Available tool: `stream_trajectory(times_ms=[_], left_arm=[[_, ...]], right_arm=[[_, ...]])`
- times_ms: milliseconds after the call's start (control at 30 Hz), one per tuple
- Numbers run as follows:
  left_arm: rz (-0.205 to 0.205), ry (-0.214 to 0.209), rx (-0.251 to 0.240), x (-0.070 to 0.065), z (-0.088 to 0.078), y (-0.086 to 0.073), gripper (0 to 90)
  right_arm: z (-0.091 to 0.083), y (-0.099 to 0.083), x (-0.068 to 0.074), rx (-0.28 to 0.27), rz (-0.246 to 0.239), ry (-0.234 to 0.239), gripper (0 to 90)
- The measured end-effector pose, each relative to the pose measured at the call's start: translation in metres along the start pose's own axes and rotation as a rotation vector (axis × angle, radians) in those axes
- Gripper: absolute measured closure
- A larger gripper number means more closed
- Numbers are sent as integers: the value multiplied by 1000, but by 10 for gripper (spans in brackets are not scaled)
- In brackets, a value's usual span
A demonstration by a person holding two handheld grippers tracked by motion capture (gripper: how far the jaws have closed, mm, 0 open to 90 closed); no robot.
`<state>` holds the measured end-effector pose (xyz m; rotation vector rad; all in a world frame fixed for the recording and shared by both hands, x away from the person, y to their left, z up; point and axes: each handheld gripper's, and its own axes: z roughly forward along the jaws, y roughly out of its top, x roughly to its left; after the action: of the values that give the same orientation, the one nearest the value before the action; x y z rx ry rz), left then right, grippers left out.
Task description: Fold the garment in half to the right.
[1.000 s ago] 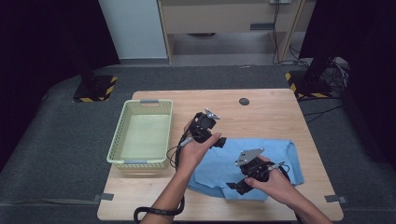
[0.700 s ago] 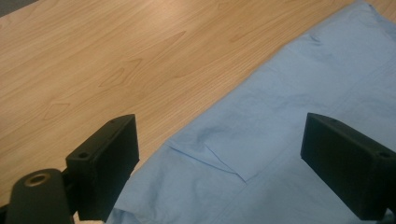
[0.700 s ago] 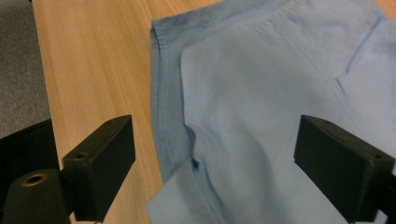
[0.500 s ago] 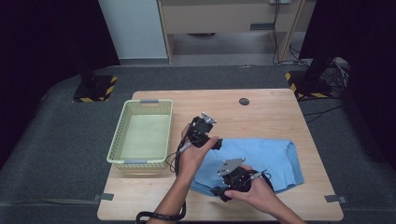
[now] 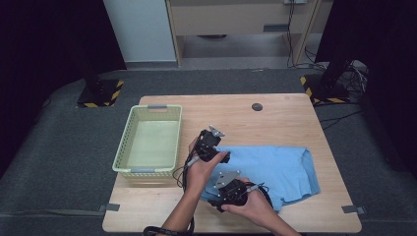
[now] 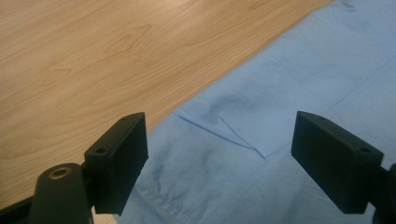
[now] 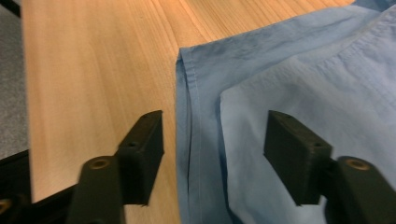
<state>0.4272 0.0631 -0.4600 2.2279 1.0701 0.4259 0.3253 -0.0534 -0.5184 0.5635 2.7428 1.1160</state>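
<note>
- Risk at the right gripper point(image 7: 212, 154): its jaws have just been closing over the layered hem of the blue shirt point(image 5: 275, 167), pads not yet pressing; they may catch one layer only.
- Left gripper point(image 6: 219, 154): jaws wide, narrowing slightly over the shirt's far-left edge, holding nothing; it may pinch wood.
- Shirt lies flat on the table point(image 5: 285, 118), beside the basket point(image 5: 147, 169).

I see a light blue shirt point(image 5: 275, 169) lying flat on the table point(image 5: 275, 118), folded into a rough rectangle, layers overlapping. Its stitched edge sits on the near-right half, right of the basket point(image 5: 147, 110).
</note>
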Motion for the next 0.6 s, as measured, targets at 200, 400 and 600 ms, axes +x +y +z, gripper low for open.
stream_trajectory(times_ms=[200, 400, 600], left_arm=[[-19, -22, -5, 4, 1, -6, 173], [-37, -19, -16, 7, -4, -7, 162], [-43, -15, -26, 11, -9, -8, 163]], right_arm=[[15, 3, 4, 14, -4, -22, 237], [26, 9, 6, 8, 4, -43, 259], [34, 12, 7, 10, 16, -65, 301]])
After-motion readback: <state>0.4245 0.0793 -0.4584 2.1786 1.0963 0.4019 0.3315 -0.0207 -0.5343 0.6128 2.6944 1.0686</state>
